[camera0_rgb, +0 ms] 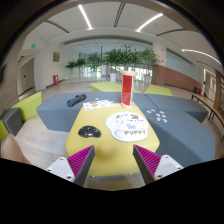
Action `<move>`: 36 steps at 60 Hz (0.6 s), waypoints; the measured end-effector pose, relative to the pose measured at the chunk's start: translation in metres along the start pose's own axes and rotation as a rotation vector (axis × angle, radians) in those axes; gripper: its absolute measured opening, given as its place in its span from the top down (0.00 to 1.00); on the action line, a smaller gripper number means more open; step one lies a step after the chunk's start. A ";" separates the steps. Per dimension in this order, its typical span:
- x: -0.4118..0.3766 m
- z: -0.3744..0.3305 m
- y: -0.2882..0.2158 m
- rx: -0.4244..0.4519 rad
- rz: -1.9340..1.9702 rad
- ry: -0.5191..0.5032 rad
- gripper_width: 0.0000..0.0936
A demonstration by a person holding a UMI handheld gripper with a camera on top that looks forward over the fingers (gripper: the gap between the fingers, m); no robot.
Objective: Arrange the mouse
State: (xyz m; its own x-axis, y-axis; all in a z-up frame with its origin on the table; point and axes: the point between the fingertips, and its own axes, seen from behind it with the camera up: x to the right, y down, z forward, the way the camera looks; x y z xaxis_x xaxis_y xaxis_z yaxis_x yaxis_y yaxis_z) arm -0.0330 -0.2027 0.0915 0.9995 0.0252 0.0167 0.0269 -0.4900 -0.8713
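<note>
A black computer mouse lies on the yellow table, beyond my left finger and to the left of a round white mouse pad with a printed picture on it. My gripper hovers over the near edge of the table, well short of the mouse. Its two magenta pads stand wide apart with only bare tabletop between them. The gripper is open and holds nothing.
A red and white carton stands upright at the table's far end, with white papers beside it. A small white object lies at the right edge. Grey and green seating surrounds the table; plants line the back.
</note>
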 end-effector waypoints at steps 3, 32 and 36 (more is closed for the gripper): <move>-0.003 0.001 0.000 -0.002 0.015 -0.008 0.10; -0.062 0.084 -0.004 -0.025 -0.150 -0.139 0.10; -0.073 0.105 -0.001 -0.043 -0.173 -0.156 0.10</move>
State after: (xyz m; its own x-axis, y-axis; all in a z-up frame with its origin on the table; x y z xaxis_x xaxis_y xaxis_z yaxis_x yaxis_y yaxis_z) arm -0.1071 -0.1128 0.0395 0.9657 0.2451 0.0852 0.2019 -0.5034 -0.8402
